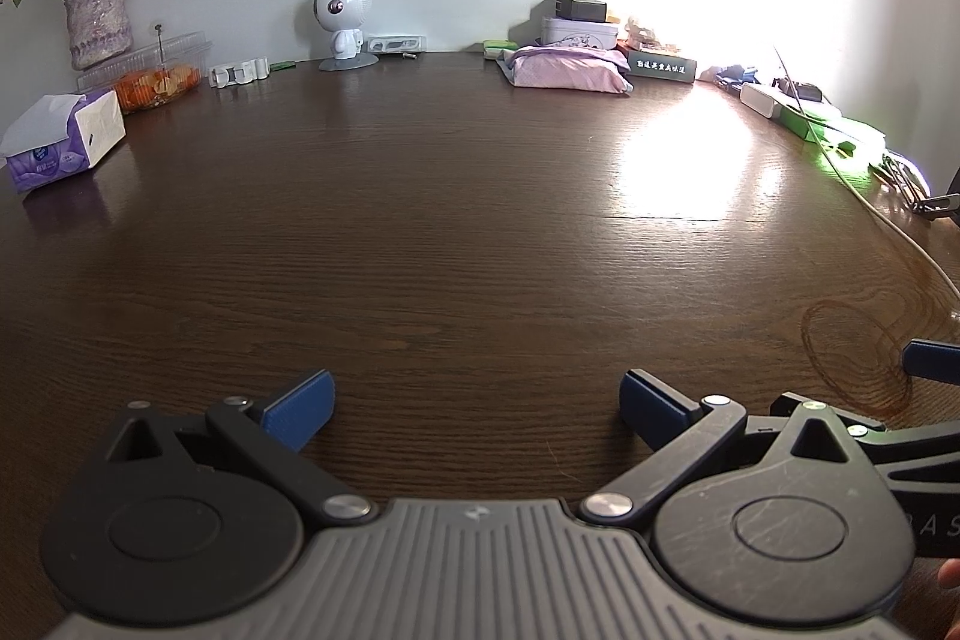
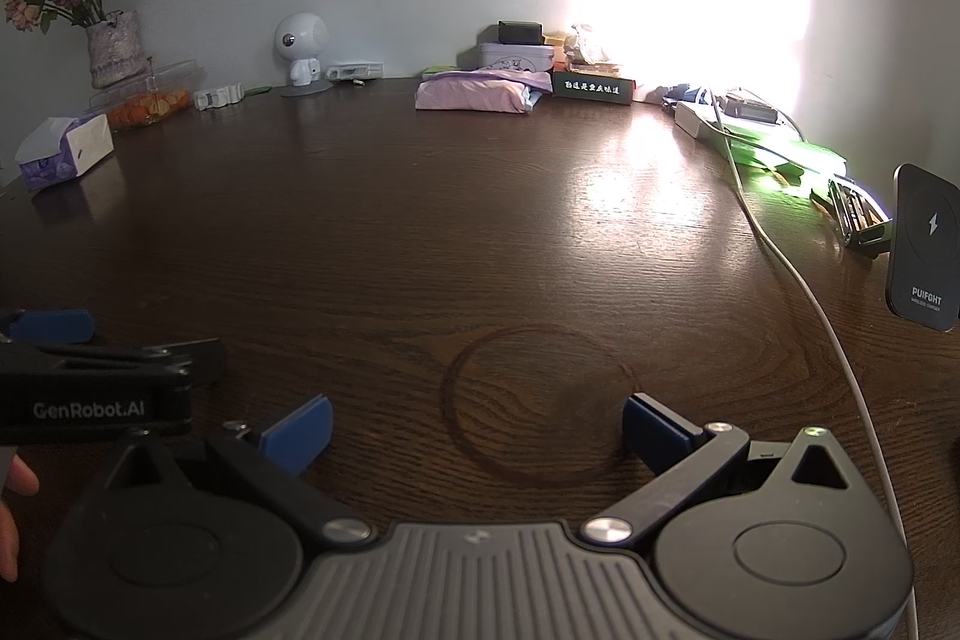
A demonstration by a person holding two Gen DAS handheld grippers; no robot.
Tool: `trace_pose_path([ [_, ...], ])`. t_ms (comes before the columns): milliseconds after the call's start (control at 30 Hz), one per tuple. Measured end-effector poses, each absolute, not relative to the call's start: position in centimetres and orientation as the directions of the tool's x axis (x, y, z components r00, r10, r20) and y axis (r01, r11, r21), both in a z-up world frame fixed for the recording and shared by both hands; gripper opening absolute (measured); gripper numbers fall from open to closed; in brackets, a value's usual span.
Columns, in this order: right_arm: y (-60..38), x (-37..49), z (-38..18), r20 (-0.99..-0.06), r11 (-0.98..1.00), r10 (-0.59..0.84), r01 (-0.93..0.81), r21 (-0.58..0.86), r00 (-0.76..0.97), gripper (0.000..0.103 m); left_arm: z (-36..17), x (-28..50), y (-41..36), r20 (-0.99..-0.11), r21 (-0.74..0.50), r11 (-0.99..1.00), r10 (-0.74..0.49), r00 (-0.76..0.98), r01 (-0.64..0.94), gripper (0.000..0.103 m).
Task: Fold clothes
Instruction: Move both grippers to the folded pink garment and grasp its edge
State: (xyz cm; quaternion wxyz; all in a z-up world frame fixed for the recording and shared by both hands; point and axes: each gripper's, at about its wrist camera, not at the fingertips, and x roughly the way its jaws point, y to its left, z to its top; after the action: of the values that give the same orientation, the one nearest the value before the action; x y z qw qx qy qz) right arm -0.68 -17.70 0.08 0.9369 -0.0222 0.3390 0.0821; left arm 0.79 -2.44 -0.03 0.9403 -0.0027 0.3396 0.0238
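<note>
A folded pink cloth (image 1: 567,67) lies at the far edge of the dark wooden table (image 1: 450,220), by the wall; it also shows in the right wrist view (image 2: 477,94). My left gripper (image 1: 477,409) is open and empty, low over the table's near side, far from the cloth. My right gripper (image 2: 477,433) is open and empty too, just right of the left one. The left gripper's side shows at the left edge of the right wrist view (image 2: 90,382).
A tissue box (image 1: 63,139), flower vase (image 1: 99,22), fruit container (image 1: 153,79) and white robot figure (image 1: 342,22) line the far left. Boxes (image 1: 660,67), a power strip (image 2: 708,115), a white cable (image 2: 798,274) and a wireless charger stand (image 2: 927,247) crowd the right.
</note>
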Motion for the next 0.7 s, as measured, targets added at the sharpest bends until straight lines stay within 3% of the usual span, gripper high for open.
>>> trace_pose_path([
  [700, -17.66, -1.37, -0.07, -0.626, 0.994, 0.09, -0.104, 0.014, 0.775, 0.103, -0.05, 0.92, -2.56, -0.639, 0.012, 0.999, 0.049, 0.768, -0.053, 0.102],
])
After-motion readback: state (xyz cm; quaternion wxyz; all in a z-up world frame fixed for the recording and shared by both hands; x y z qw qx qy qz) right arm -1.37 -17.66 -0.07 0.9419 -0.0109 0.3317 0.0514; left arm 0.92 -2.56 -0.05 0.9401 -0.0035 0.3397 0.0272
